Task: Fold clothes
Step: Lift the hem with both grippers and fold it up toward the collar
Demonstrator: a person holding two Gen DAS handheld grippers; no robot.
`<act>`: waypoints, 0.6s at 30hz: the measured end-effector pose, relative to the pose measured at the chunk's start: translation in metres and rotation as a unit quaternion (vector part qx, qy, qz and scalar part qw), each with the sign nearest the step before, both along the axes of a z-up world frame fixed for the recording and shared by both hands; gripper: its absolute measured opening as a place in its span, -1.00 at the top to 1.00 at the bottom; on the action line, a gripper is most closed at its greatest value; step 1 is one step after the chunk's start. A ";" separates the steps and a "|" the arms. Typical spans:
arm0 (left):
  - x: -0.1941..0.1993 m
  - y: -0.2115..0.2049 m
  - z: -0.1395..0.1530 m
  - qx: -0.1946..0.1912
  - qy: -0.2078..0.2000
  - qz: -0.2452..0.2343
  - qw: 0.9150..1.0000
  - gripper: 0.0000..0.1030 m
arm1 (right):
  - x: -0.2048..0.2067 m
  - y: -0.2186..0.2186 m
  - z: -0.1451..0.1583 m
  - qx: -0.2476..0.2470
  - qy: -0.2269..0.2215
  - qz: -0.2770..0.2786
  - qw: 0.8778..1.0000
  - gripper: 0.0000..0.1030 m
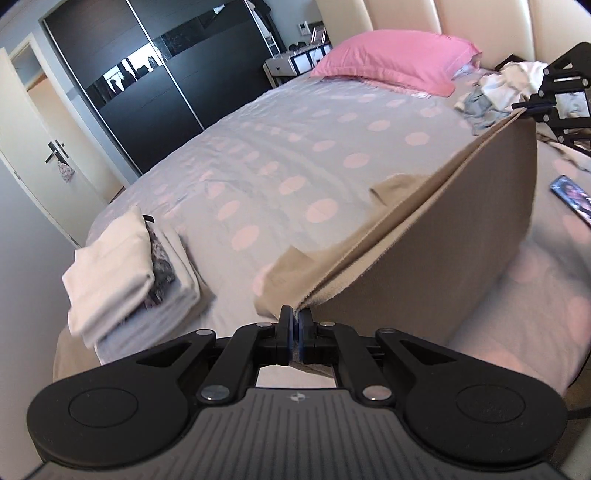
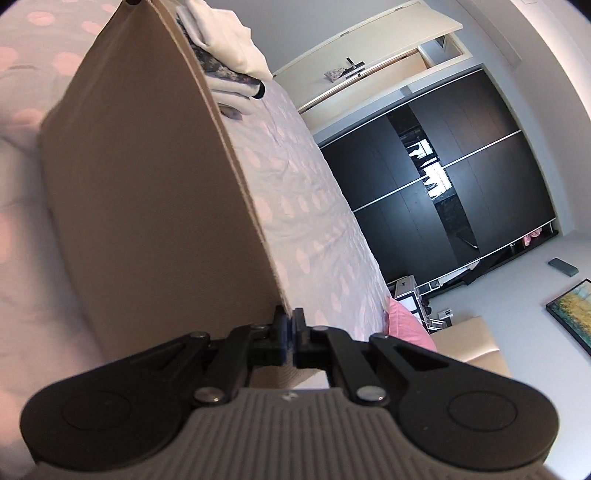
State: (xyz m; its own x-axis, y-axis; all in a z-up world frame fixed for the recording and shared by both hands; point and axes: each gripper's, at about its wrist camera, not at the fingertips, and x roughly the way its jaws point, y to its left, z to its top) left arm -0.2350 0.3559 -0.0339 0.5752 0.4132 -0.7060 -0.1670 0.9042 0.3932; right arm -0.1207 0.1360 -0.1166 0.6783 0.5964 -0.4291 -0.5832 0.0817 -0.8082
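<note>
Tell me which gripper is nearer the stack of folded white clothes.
Left. The left gripper holds the tan garment beside the stack; the right gripper holds its far end, near the pink pillow.

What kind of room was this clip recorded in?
A bedroom, most likely in a home: a bed with a pink pillow and padded headboard, plus a dark sliding-door wardrobe. Both grippers hold a tan garment over it.

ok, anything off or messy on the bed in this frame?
Mostly tidy. The beige garment hangs taut between the left tool and right tool. Odd bits: an unfolded clothes heap by the pink pillow, and a phone lying on the bedspread near the working area. The folded stack looks neat.
</note>
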 end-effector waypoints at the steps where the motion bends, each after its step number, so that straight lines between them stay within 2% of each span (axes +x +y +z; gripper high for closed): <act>1: 0.010 0.007 0.000 0.005 0.005 -0.001 1.000 0.98 | 0.009 0.009 0.001 -0.001 0.000 0.000 1.000 0.95; 3: 0.030 0.021 -0.002 0.013 0.014 -0.003 1.000 0.98 | 0.027 0.029 0.000 -0.003 0.001 -0.001 1.000 0.95; 6: 0.060 0.047 -0.009 0.000 0.023 0.005 1.000 0.98 | 0.056 0.060 -0.004 -0.008 0.011 -0.005 1.000 0.95; 9: 0.089 0.075 -0.024 -0.019 0.041 0.015 0.999 0.98 | 0.089 0.091 -0.011 -0.010 0.045 -0.017 0.999 0.95; 12: 0.115 0.102 -0.050 -0.045 0.069 0.024 0.996 0.98 | 0.120 0.121 -0.027 -0.015 0.091 -0.029 0.995 0.95; 18: 0.149 0.146 -0.108 -0.096 0.106 0.045 0.989 0.98 | 0.165 0.168 -0.081 -0.043 0.172 -0.051 0.983 0.95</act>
